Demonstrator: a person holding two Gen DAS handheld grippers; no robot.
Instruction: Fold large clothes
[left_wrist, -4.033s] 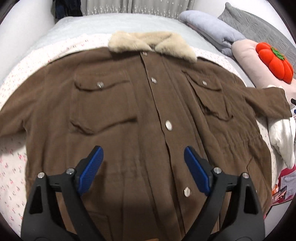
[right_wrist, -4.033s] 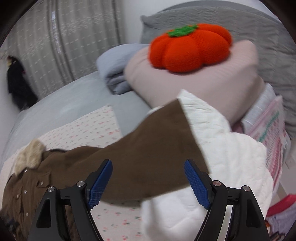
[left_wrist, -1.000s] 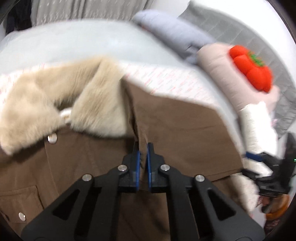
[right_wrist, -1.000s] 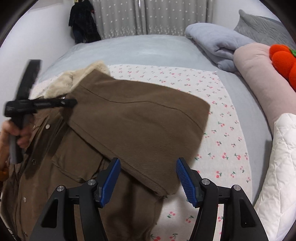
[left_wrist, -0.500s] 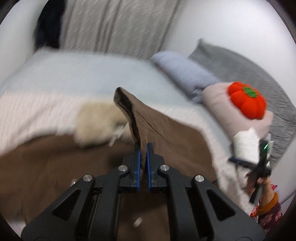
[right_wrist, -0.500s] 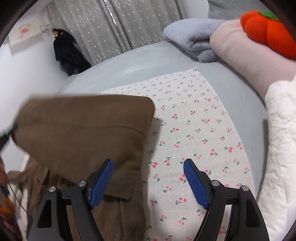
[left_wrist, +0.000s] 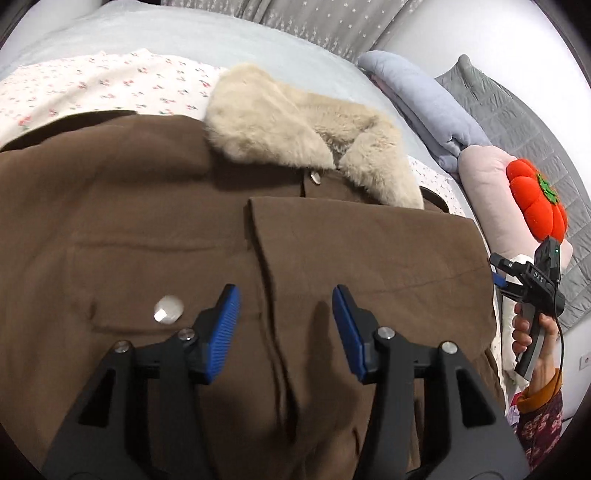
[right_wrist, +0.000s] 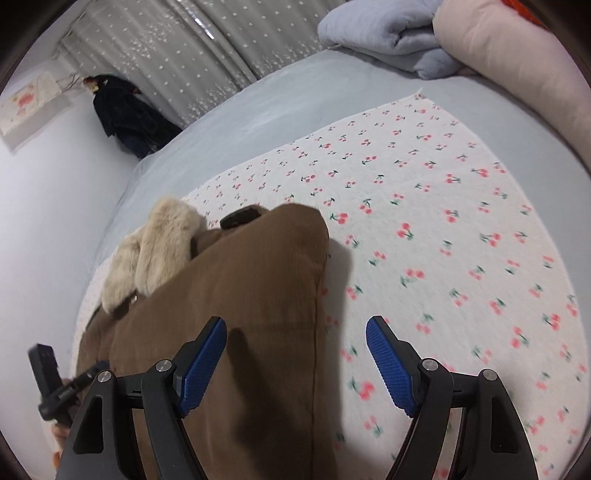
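A brown jacket (left_wrist: 110, 221) with a cream fur collar (left_wrist: 295, 122) lies front up on the bed. Its right sleeve (left_wrist: 369, 251) is folded flat across the chest. My left gripper (left_wrist: 284, 328) hovers just above that sleeve, its jaws opening, and no cloth is between the blue pads. In the right wrist view the jacket's (right_wrist: 240, 295) folded side edge runs between the fingers of my right gripper (right_wrist: 295, 362), which stands open and grips nothing. The collar (right_wrist: 159, 247) shows beyond. A hand holds the right gripper (left_wrist: 532, 284) at the jacket's right edge.
A cherry-print sheet (right_wrist: 443, 221) covers the bed to the right of the jacket. A folded blue-grey blanket (left_wrist: 424, 103), a pink pillow (left_wrist: 487, 184) and an orange pumpkin cushion (left_wrist: 535, 199) line the far right. A dark garment (right_wrist: 125, 110) hangs by the curtain.
My left gripper, shut on the sleeve before, carried it over the jacket's front, laid it down and opened. The right gripper shifted to the jacket's folded right edge.
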